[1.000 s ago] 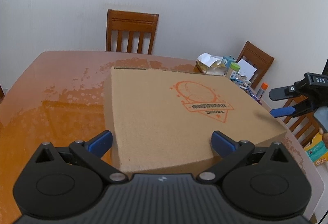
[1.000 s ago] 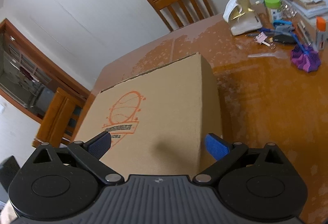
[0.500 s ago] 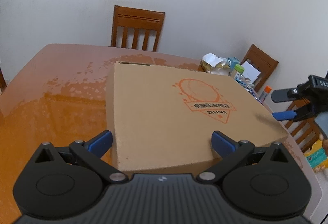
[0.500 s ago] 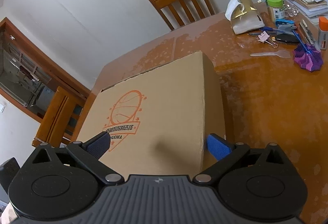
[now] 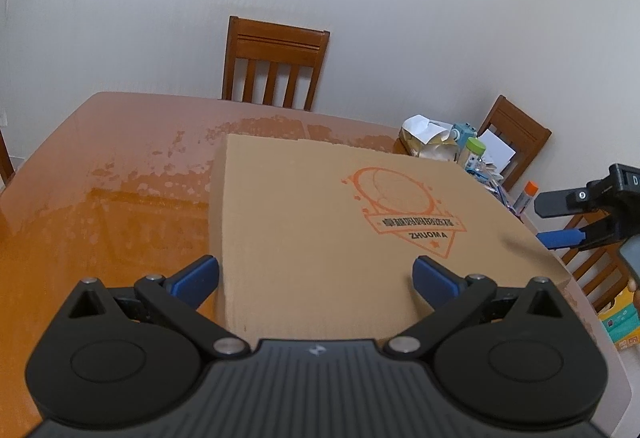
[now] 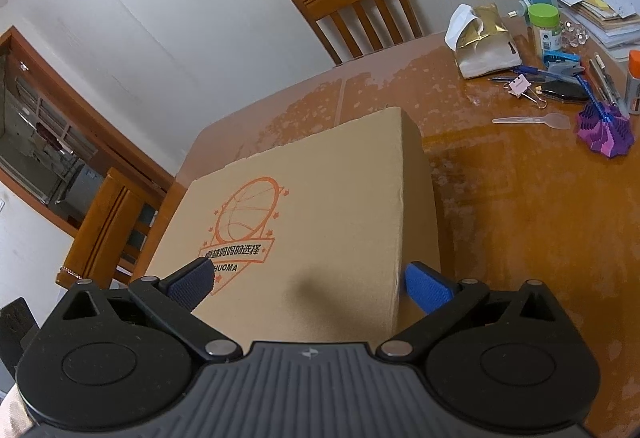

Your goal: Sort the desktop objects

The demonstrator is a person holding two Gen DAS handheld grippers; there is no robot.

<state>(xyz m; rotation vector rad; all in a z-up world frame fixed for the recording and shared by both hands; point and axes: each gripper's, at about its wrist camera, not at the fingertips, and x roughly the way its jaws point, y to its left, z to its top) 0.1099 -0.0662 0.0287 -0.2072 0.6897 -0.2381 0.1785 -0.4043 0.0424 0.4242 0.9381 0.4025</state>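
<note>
Two grippers, the left gripper (image 5: pixel 316 274) and the right gripper (image 6: pixel 308 280), hang with jaws wide apart over a shut box (image 5: pixel 340 230) in the middle of the table (image 5: pixel 100 197). Only the right view shows pens (image 6: pixel 536 75), a spoon (image 6: pixel 532 121) and a purple toy (image 6: pixel 606 131) near the far right corner.

Each black gripper has 2 blue ribbed finger pads (image 5: pixel 196 276), silver pivot screws (image 6: pixel 221 348) and a ridged grey housing (image 5: pixel 316 386).
</note>
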